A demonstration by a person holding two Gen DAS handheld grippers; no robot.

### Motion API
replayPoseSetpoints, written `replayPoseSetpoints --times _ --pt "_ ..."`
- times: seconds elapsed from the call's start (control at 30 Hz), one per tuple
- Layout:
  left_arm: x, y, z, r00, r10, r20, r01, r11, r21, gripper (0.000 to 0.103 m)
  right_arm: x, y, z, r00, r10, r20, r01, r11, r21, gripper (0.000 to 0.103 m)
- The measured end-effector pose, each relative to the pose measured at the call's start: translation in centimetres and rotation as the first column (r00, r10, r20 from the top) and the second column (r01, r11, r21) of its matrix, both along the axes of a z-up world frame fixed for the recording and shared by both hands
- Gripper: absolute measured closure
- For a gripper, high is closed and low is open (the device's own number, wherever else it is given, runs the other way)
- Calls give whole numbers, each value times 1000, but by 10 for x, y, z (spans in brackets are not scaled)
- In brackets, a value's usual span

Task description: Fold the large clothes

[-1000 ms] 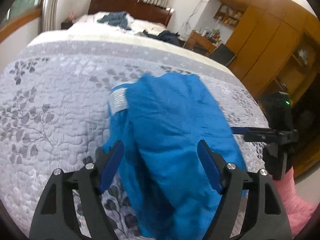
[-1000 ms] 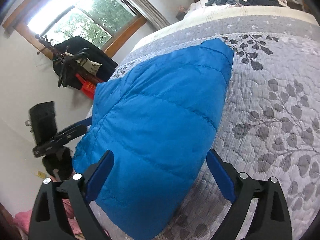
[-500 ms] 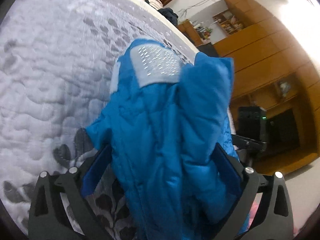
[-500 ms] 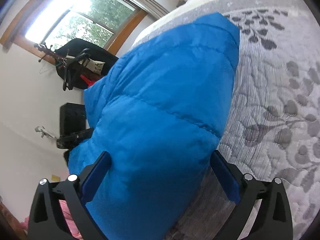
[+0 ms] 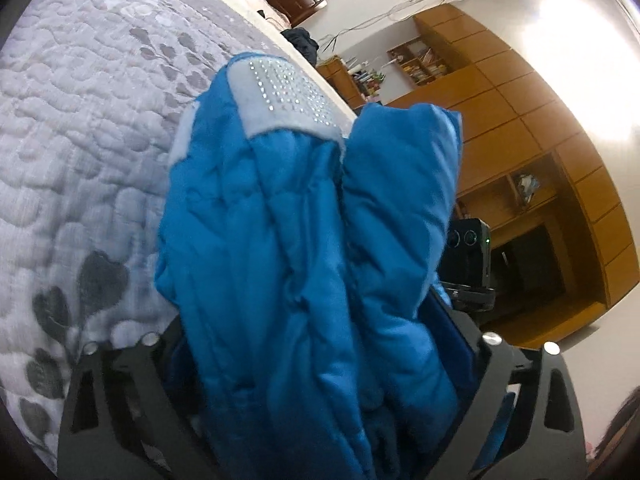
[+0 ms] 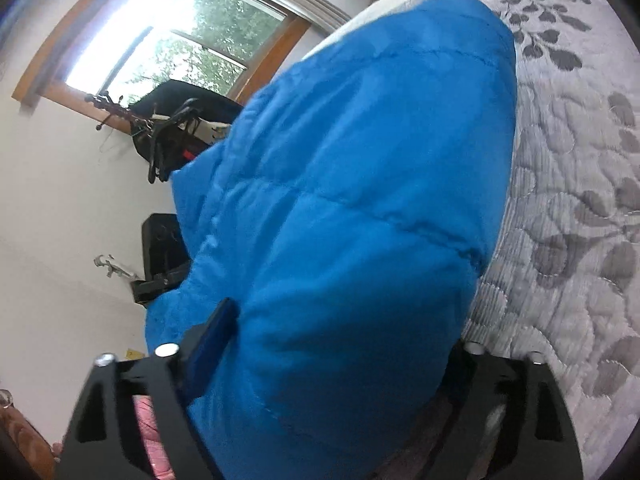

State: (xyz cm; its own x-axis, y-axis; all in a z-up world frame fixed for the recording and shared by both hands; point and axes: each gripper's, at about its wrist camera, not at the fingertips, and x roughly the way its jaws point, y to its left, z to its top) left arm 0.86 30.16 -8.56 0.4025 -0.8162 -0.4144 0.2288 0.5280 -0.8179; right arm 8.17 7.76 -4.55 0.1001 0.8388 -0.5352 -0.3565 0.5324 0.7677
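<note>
Blue puffer jacket [image 5: 304,248] front and centre, bunched into thick quilted folds and filling the space between the fingers of the left gripper [image 5: 320,344]; a pale grey patch studded with small shiny dots [image 5: 280,96] sits at its far end; the jaws stand wide apart with the padded bulk packed between them, the left finger buried behind the cloth, the blue pad of the right finger [image 5: 452,336] just showing at the fabric's edge; whether they are pressing on the jacket or only straddling it, I cannot tell. Over on the other side, the same jacket [image 6: 360,200] swells up as one smooth quilted mound, lying on the grey leaf-patterned quilt [image 6: 580,220] near the bed's edge; the right gripper [image 6: 340,344] is spread wide too, its left blue pad [image 6: 212,336] against the side of the fabric, its other finger hidden under the jacket's overhang, so a true pinch cannot be confirmed here either. Beyond the jacket, wooden cabinets [image 5: 540,120] stand past the bed on one side; a window [image 6: 180,32] with dark clothes hanging below it [image 6: 176,132] on the other; a black device on a stand [image 5: 468,256] sits just off the mattress.
</note>
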Motion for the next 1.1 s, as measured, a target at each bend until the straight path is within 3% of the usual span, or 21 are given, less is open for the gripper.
replayPoseSetpoints --times 0.1,0.2,0.47,0.57,0.7,0.83,1.1 --pt "-2 -8 2 1000 3 -4 -3 1000 -18 21 -8 -8 14 1000 -10 29 10 1000 -9 39" --pt "0 -25 6 1000 -17 -11 16 999 -51 25 -14 -24 34 997 -27 67 28 999 -17 43" --pt "26 -111 42 992 -122 43 124 991 -53 26 -16 -98 86 986 -116 116 127 988 -86 44" --pt "43 -135 42 990 -140 36 142 988 -61 26 -8 -122 97 982 -147 119 161 980 -115 44" --pt "77 -164 30 991 -137 8 137 989 -48 28 16 -149 90 977 -191 93 204 967 -155 44" --pt "102 -171 12 993 -117 -11 116 993 -11 28 39 -166 64 974 -221 43 225 961 -161 43" --pt "117 -173 5 990 -135 45 132 989 73 22 44 -188 14 968 -249 19 249 959 -133 28"
